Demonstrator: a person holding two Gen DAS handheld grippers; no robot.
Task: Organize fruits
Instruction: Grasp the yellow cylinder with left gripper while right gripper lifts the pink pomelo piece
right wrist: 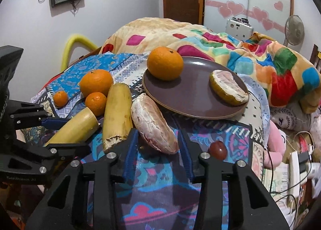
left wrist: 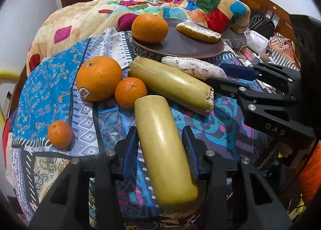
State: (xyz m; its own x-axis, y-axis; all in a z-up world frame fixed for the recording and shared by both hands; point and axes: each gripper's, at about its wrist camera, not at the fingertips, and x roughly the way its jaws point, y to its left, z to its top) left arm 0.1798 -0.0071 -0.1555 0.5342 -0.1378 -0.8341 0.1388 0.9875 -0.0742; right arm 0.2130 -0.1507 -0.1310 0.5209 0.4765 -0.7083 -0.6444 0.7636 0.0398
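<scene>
My left gripper [left wrist: 160, 131] is shut on a yellow stalk piece [left wrist: 164, 145], its blue pads against both sides. A second stalk piece [left wrist: 170, 84] lies just beyond, beside a stickered big orange [left wrist: 99, 78], a medium orange [left wrist: 130, 92] and a small orange [left wrist: 59, 134]. My right gripper [right wrist: 158, 133] is shut on the near end of a peeled pomelo segment [right wrist: 154, 123] lying below the brown plate [right wrist: 190, 99]. On the plate sit an orange [right wrist: 165, 63] and a rind-backed pomelo wedge [right wrist: 228, 87]. A small dark red fruit [right wrist: 217, 149] lies beside my right finger.
Everything rests on a patterned blue cloth [left wrist: 60, 89] that drops off at the left. A colourful blanket [right wrist: 260, 59] is heaped behind the plate. Cables and a power strip [right wrist: 295, 171] clutter the right side.
</scene>
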